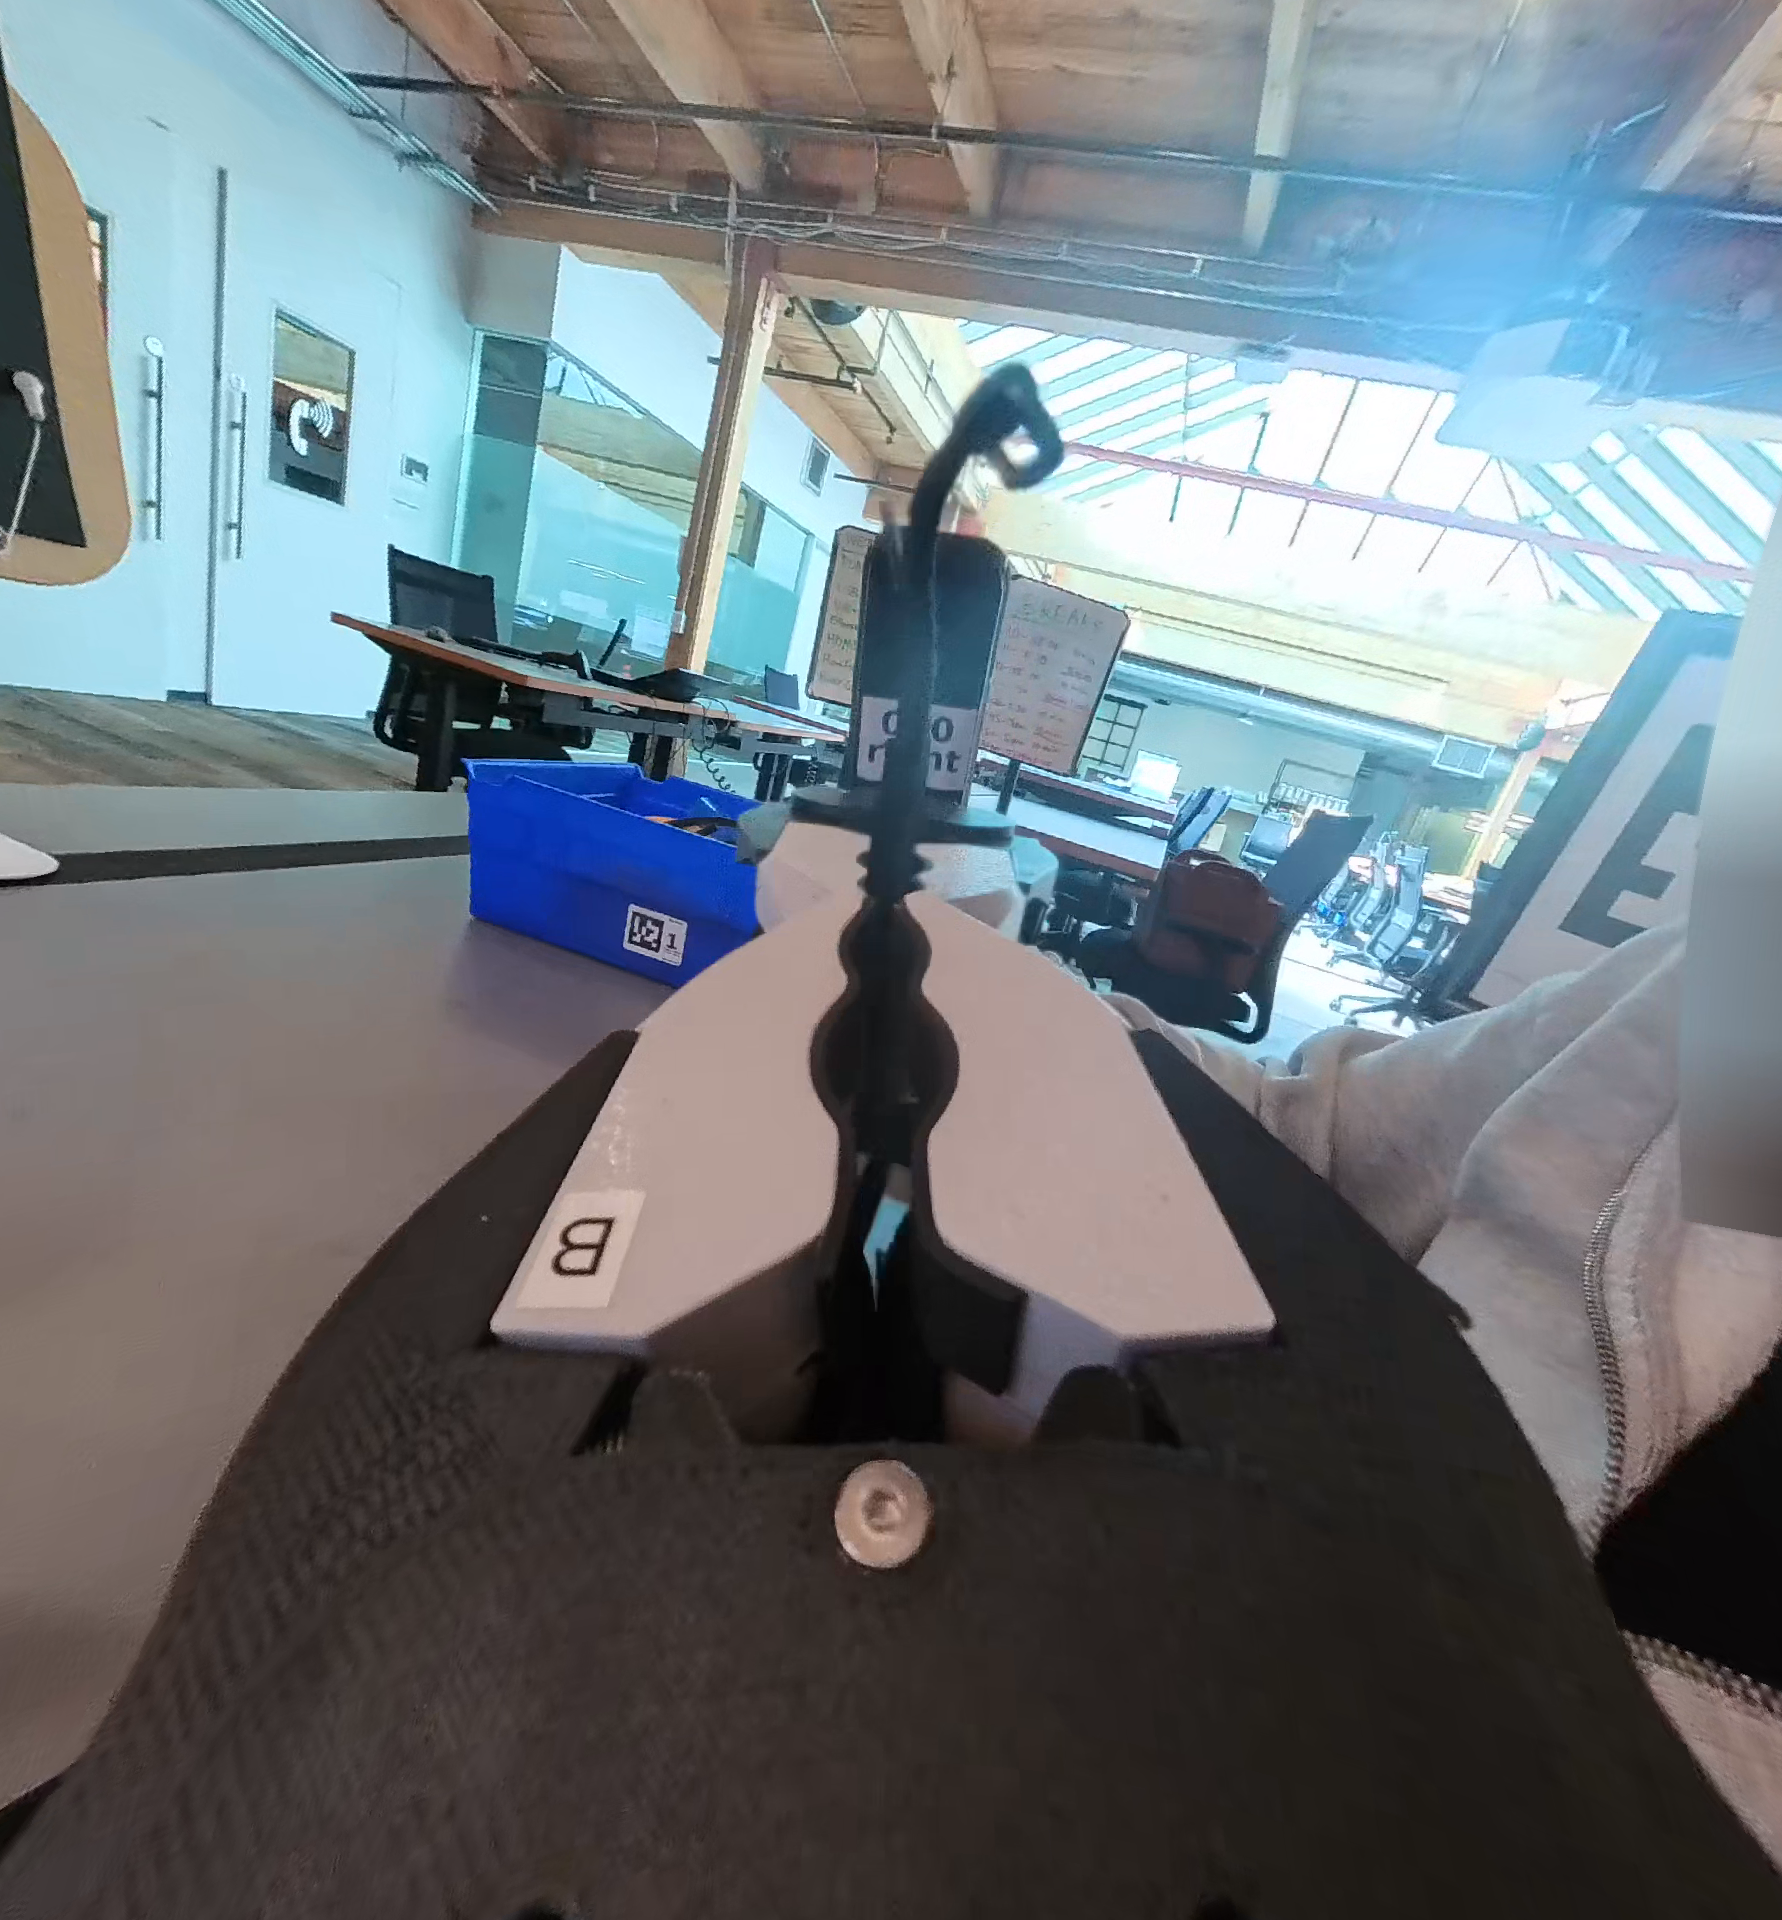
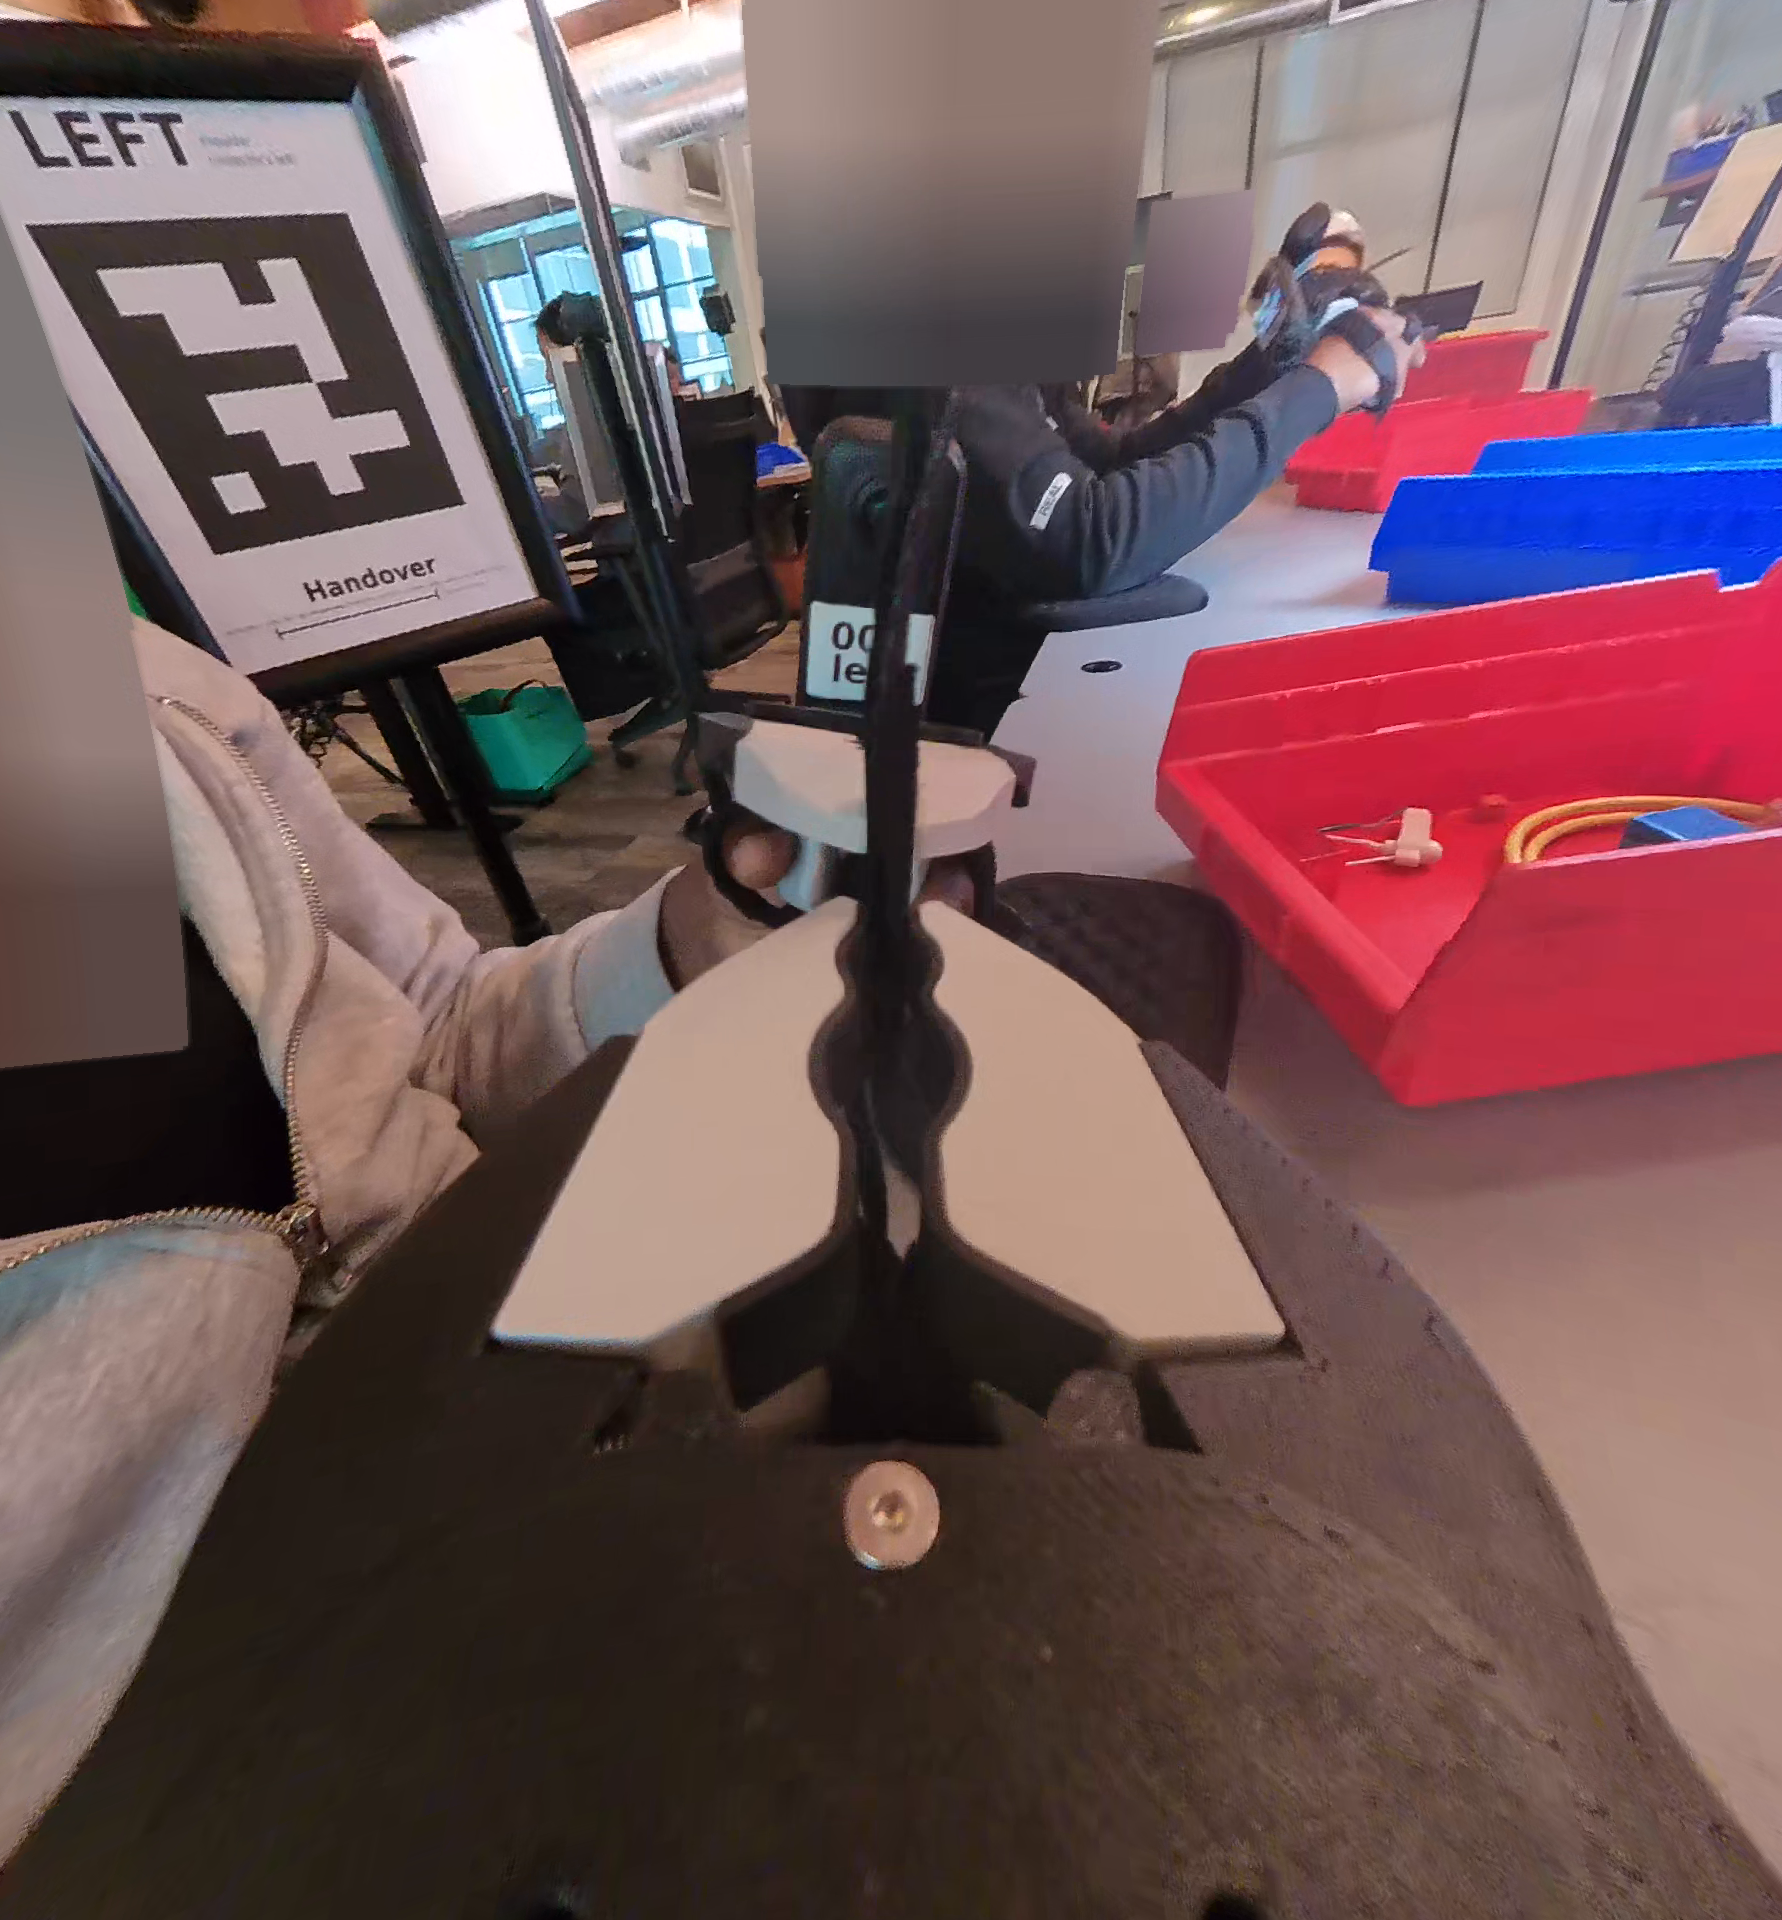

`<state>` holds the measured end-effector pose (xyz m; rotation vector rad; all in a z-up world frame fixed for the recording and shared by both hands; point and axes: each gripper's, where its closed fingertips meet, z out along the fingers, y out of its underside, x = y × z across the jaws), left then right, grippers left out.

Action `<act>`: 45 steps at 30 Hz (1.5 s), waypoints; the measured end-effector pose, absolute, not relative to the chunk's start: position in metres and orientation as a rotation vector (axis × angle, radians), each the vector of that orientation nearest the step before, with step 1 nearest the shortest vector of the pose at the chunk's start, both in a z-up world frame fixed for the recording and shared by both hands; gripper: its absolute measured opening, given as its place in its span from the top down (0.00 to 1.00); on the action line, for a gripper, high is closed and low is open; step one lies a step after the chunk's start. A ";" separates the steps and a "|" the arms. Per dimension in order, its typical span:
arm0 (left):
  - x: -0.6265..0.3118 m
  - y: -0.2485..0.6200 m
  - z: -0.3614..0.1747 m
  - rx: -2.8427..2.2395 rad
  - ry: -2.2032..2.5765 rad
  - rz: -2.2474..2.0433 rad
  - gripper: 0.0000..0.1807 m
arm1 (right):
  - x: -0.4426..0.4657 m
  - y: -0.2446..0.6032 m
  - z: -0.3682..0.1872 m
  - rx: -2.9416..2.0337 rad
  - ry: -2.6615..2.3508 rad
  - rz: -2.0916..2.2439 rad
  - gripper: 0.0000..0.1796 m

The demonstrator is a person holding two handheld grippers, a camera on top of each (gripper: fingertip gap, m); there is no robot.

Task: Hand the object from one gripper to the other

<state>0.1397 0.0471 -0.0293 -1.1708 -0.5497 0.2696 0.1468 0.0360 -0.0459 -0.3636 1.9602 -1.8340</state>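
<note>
Here the left gripper [image 1: 882, 925] and the right gripper [image 2: 887, 914] meet tip to tip, both clenched on one thin black object [image 1: 913, 665]. In the left wrist view, the pale fingers [image 1: 731, 1122] are pressed together with only a narrow wavy slit between them; the object runs through that slit and rises toward 12 o'clock, ending in a curled hook in front of the skylights. Its lower part passes the opposing gripper, whose black body stands directly behind the fingertips. At 10 o'clock from the tips, a blue bin [image 1: 606, 862] rests on the dark table [image 1: 191, 1039]. A grey sleeve [image 1: 1489, 1122] enters at 3 o'clock.

In the right wrist view, the object [image 2: 902, 582] again stands upright in the slit between closed fingers [image 2: 1063, 1122], crossing the other gripper and its holder's hand [image 2: 762, 862]. At 3 o'clock lies a red bin [image 2: 1489, 987] containing small parts; blue bins [image 2: 1593, 520] sit at 2 o'clock. A framed marker sign [image 2: 253, 364] stands at 10 o'clock.
</note>
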 end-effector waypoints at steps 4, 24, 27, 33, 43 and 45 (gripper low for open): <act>0.139 0.048 -0.036 -1.201 -0.572 0.274 0.87 | 0.147 0.039 -0.038 -0.331 1.907 -1.838 0.97; 0.139 0.043 -0.035 -1.138 -0.576 0.275 0.85 | 0.151 0.036 -0.045 -0.260 1.864 -1.732 0.97; 0.143 0.055 -0.051 -1.232 -0.569 0.215 0.82 | 0.146 0.038 -0.038 -0.232 1.836 -1.774 0.97; 0.143 0.058 -0.047 -1.221 -0.550 0.218 0.97 | 0.142 0.038 -0.032 -0.196 1.792 -1.815 0.93; 0.140 0.045 -0.037 -1.147 -0.591 0.225 0.90 | 0.161 0.034 -0.055 -0.239 1.874 -1.611 0.97; 0.142 0.048 -0.042 -1.172 -0.589 0.190 0.93 | 0.158 0.035 -0.051 -0.219 1.872 -1.624 0.97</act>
